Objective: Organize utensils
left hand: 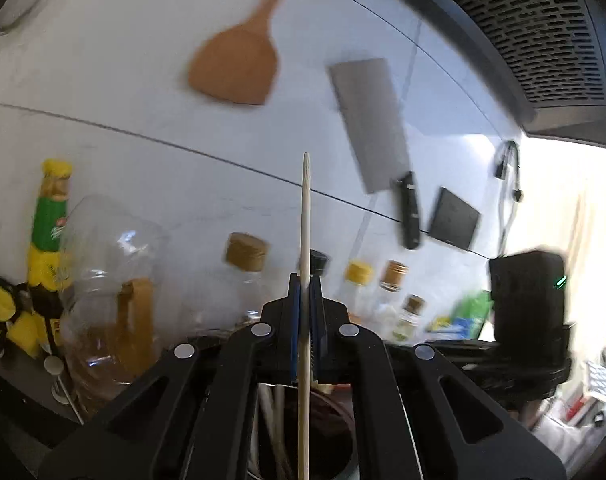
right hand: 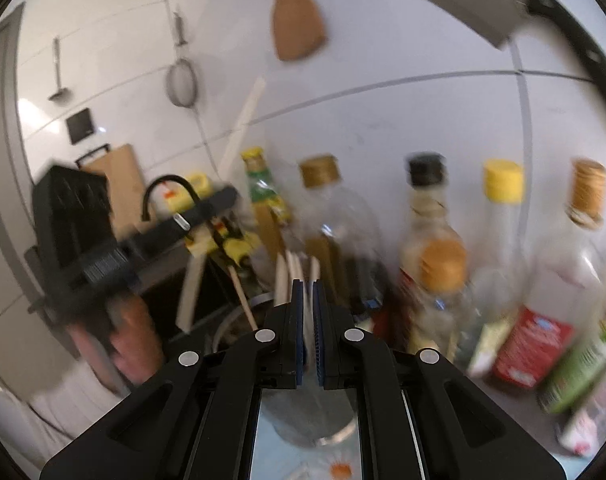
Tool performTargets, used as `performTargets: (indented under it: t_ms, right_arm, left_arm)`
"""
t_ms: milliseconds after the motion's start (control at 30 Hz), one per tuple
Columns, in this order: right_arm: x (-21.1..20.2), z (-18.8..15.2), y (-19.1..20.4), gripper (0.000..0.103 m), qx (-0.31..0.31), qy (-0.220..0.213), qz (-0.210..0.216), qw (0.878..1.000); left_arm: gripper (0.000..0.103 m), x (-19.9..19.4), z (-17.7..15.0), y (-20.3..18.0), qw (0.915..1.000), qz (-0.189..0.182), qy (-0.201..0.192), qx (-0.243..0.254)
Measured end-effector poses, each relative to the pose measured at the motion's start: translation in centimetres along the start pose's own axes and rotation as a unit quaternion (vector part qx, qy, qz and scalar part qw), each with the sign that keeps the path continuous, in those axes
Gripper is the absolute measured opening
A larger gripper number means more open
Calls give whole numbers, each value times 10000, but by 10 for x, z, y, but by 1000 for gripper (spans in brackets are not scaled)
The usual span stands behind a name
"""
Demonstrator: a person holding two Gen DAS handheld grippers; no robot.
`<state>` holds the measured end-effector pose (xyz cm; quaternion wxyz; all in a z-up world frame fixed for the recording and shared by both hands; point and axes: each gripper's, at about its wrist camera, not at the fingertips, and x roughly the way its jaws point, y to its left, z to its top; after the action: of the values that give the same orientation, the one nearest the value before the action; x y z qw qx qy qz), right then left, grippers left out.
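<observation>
My left gripper (left hand: 305, 286) is shut on a pale wooden chopstick (left hand: 305, 216), held upright over a dark utensil holder (left hand: 335, 440) that has white chopsticks in it. In the right wrist view the left gripper (right hand: 207, 216) shows at the left, holding the chopstick (right hand: 243, 120) slanted above the round metal holder (right hand: 239, 316). My right gripper (right hand: 311, 292) is shut with nothing visible between its blue pads, just in front of the holder, where several chopsticks (right hand: 291, 276) stick up.
Several sauce and oil bottles (right hand: 431, 240) line the counter against the white tiled wall. A wooden spatula (left hand: 239, 60), a cleaver (left hand: 367, 120) and a strainer (right hand: 181, 80) hang on the wall. A range hood (left hand: 535, 32) is at upper right.
</observation>
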<state>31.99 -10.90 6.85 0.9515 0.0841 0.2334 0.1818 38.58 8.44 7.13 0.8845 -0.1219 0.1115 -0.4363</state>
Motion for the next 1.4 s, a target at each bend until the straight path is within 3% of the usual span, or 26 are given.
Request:
performTargets:
  t_ms: [167,333,367,400,433,533,567,667,800,1000,1167,1400]
  right_arm:
    - [26,-2,2,5,-258,32,252,9993]
    - [42,-22,-3,8,-295,294,310,9986]
    - [42,-25,-3,8,-274,294,314,9987]
    - [39,-26,-1,8,-329,303,249,9987]
    - [39,-25,2,8,-422,301,158,9985]
    - [25,-20,8,9,-704,177,-205,9972]
    - [19,-18,10,14,-736,160,-227,9969]
    - [-2,-12,15,42,-756,-1,-387,9964]
    - [-29,-7,22,57,-759,-137,-565,9954]
    - [-52,-9,35,85,-683,-110,-1027,9923]
    - [-57,-21,37,85,-544,162,-1447,9878]
    - [-42,-58,36,85,-139,892,-1657,9820]
  left_arm:
    - [5,3,-26,9,9993,83,-304,-216]
    - [9,4,-47,1,9997,141,-181,-123]
    - [20,0,-48,-3,9996,211,-173,-28]
    - [41,-7,-46,-6,9995,262,-139,64]
    - [48,-12,-43,-7,9994,307,-121,103]
    - [59,-30,-27,-11,9995,301,-9,101]
    - [64,-35,-24,-13,9992,378,4,142]
    - [74,-51,-8,-29,9926,923,150,779]
    - [92,-64,5,-41,9871,1050,447,1124]
    - [97,-77,6,-41,9802,1329,944,1128]
    - [97,-81,-17,-22,9729,1397,1574,955]
    - [97,-74,-63,7,9605,1329,2386,538]
